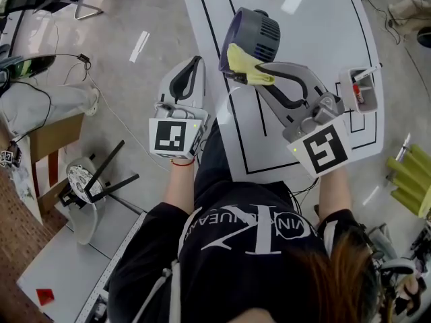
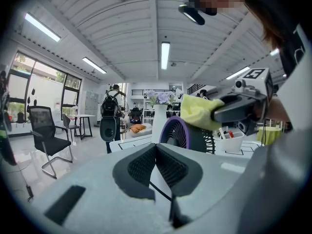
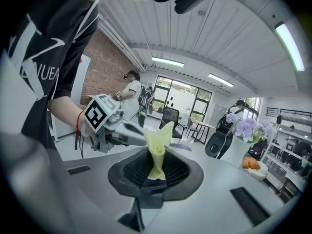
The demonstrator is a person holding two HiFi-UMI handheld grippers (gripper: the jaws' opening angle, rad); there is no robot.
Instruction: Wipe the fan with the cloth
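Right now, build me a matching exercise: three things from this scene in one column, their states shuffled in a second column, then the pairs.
1. crumpled yellow cloth
2. round purple-rimmed grey fan
3. left gripper

A. jaws together, nothing between them
B. stands on the white table
C. pinched in the right gripper

Pairs: 1-C, 2-B, 3-A.

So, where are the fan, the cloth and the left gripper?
fan (image 1: pixel 264 31), head view, on its grey housing.
cloth (image 1: pixel 244 62), head view, on the middle of the yellow fabric.
left gripper (image 2: pixel 156 147), left gripper view, where its jaw tips meet.
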